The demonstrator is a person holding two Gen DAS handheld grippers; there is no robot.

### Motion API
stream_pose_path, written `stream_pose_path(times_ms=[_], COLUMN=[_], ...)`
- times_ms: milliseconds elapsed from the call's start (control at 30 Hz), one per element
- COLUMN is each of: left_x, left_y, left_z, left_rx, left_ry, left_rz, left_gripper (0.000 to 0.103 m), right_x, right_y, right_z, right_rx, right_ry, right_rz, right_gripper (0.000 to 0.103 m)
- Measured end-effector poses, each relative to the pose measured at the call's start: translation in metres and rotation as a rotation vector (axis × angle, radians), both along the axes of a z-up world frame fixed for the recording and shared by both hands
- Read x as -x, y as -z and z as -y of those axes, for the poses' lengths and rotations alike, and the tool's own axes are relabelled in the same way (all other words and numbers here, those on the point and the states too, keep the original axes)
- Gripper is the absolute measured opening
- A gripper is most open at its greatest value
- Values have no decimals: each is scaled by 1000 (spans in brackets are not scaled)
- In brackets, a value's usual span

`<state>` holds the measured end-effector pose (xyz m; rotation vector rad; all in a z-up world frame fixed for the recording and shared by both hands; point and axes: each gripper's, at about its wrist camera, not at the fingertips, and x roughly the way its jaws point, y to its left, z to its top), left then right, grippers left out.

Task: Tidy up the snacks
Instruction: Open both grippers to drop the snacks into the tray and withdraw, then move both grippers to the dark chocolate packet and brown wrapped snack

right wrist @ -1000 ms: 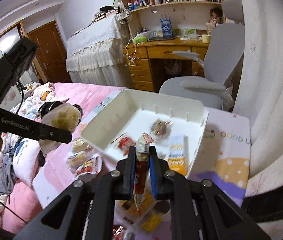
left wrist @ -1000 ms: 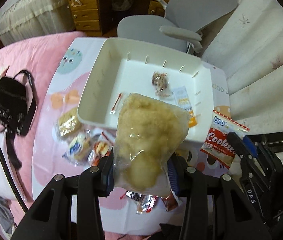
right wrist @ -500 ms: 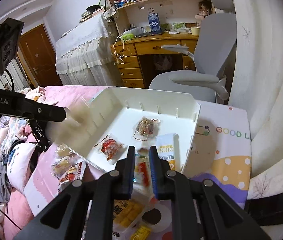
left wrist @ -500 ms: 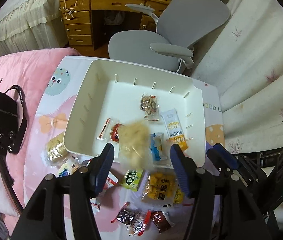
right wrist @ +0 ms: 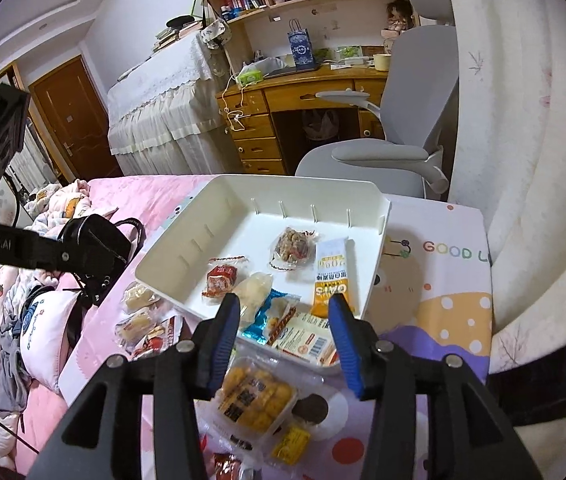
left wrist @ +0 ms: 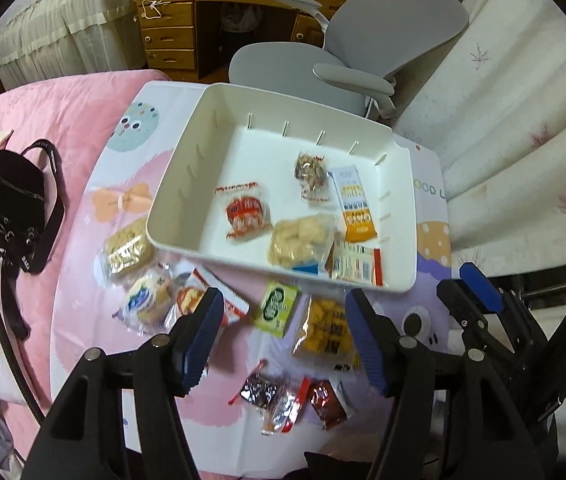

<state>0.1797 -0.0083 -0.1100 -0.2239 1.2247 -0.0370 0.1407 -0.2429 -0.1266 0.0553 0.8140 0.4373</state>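
Both grippers are wide open and holding nothing right now. Left gripper [left wrist: 283, 334] hangs above the loose snacks on the cartoon-print mat [left wrist: 123, 184], jaws spread well apart, blue pads touching nothing. Right gripper [right wrist: 283, 334] is the same deal, jaws spread, hovering over the near edge of the white tray [right wrist: 179, 256].

Going left to right in the left wrist view: a black bag [left wrist: 7, 200] sits on the pink bedspread [left wrist: 63, 120], well off the mat. Then there's a clear pack of pale crackers [left wrist: 125, 246] just beside the tray's left corner, a blue-and-white wrapped cake [left wrist: 147, 300] below it, and a red-and-white packet [left wrist: 211, 300] partly behind the left finger. Between the fingers you can see a green packet [left wrist: 277, 308] and a bag of yellow puffs [left wrist: 325, 332], with small dark and red wrappers [left wrist: 283, 396] nearer the camera.

Inside the white tray [left wrist: 187, 172]: a red-wrapped snack [left wrist: 245, 212] left of middle, a clear bag of pale fluffy stuff [left wrist: 301, 236] near the front wall, a nut-cluster pack [left wrist: 311, 172] further back, an orange-and-white oat bar [left wrist: 353, 204] to the right, and a white packet with a barcode [left wrist: 353, 266] against the front wall.

Past the tray there's a grey office chair [left wrist: 343, 56] and a wooden desk [left wrist: 211, 12]. Nothing's blocking either gripper from the snacks below.
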Motion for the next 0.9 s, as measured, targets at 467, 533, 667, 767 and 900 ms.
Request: stream_pose_path(times_ms=[467,533,667,767,900], left_x=[51,54,58,62,67], left_y=[15,19,29,41,60], left_z=[-19,-18,-16,-12,-7], left_rx=[33,21,18,2,-2], left_ry=[86,124,181,230,298], left_rz=[55,63,53,31,-12], left_gripper=[62,62,62,63,68], right_x=[64,75,96,111,128], right_y=[8,13,24,35,50], right_z=[-5,-9,-14,-20,-28], right_rx=[32,42,32,21,20], right_ry=[74,94,135,167,201], right_rz=[-19,-34,-67,-97,-134], right_gripper=[47,47,47,47,47])
